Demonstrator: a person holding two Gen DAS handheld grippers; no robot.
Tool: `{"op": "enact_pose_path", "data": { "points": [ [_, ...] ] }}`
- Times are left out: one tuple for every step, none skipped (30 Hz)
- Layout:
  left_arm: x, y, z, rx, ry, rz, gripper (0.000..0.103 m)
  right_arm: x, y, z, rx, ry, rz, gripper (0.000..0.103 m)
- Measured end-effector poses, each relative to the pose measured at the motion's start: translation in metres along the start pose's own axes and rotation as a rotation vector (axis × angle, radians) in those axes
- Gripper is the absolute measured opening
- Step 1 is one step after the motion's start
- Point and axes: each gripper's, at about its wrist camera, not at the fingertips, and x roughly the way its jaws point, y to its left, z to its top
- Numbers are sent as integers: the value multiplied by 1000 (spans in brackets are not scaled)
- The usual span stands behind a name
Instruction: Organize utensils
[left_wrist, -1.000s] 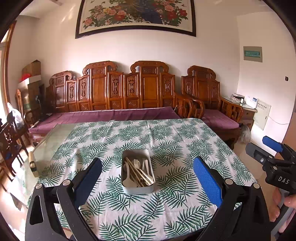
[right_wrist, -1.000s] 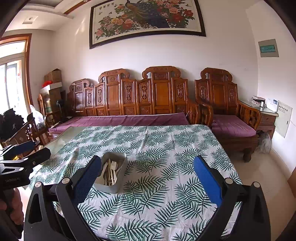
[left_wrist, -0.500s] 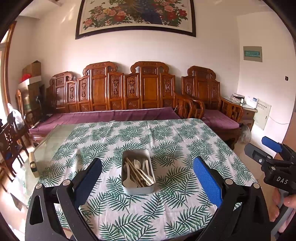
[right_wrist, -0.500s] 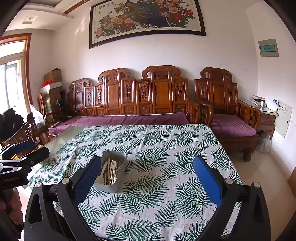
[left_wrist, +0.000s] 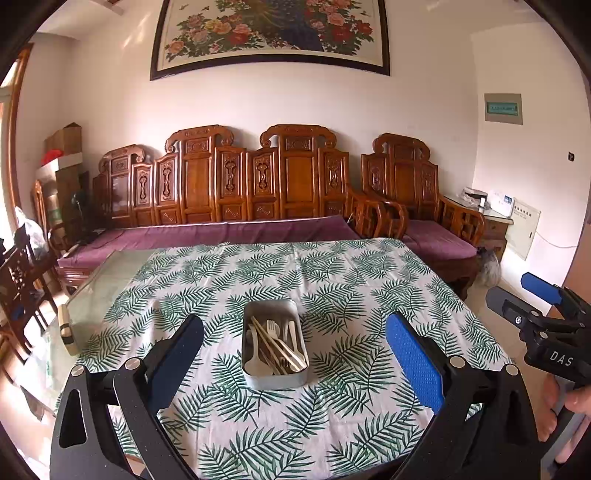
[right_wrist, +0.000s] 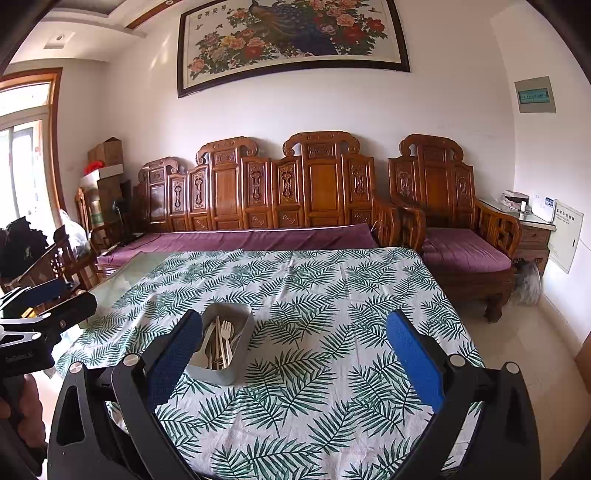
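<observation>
A metal tin (left_wrist: 274, 345) sits on the leaf cloth (left_wrist: 332, 280) that covers most of the table (left_wrist: 96, 281). Inside the tin lie a fork (left_wrist: 272, 328), chopsticks (left_wrist: 273, 341) & other pale utensils, all mixed up; the rest are too small to tell apart.

The left gripper (left_wrist: 293, 356) hangs over the near edge of the cloth, w/ the tin right between its two blue pads. Its fingers are wide apart & hold nothing.

The right gripper (right_wrist: 293, 356) is also over the near edge, to the right of the tin. Its left pad is just in front of the tin; can't tell if it touches. Its fingers are wide apart too, w/ nothing in them.

Behind the table, far from the tin, stands a wood bench (left_wrist: 229, 195) w/ a purple cushion (left_wrist: 207, 236). A flower picture (left_wrist: 271, 33) hangs on the wall above it.
</observation>
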Motion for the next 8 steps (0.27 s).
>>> {"op": "enact_pose_path", "data": {
  "points": [
    [0, 0, 0, 0, 0, 1, 95, 1, 0, 1, 0, 1, 0, 100],
    [0, 0, 0, -1, -1, 3, 95, 1, 0, 0, 0, 1, 0, 100],
    [0, 0, 0, 0, -3, 5, 95, 1, 0, 0, 1, 1, 0, 100],
    [0, 0, 0, 1, -4, 5, 95, 1, 0, 1, 1, 1, 0, 100],
    [0, -1, 0, 0, -4, 5, 95, 1, 0, 0, 1, 1, 1, 100],
    [0, -1, 0, 0, -4, 4, 95, 1, 0, 1, 1, 0, 1, 100],
    [0, -1, 0, -2, -3, 0, 95, 1, 0, 1, 1, 0, 1, 100],
    [0, -1, 0, -3, -3, -1, 95, 1, 0, 1, 1, 1, 1, 100]
  ]
}}
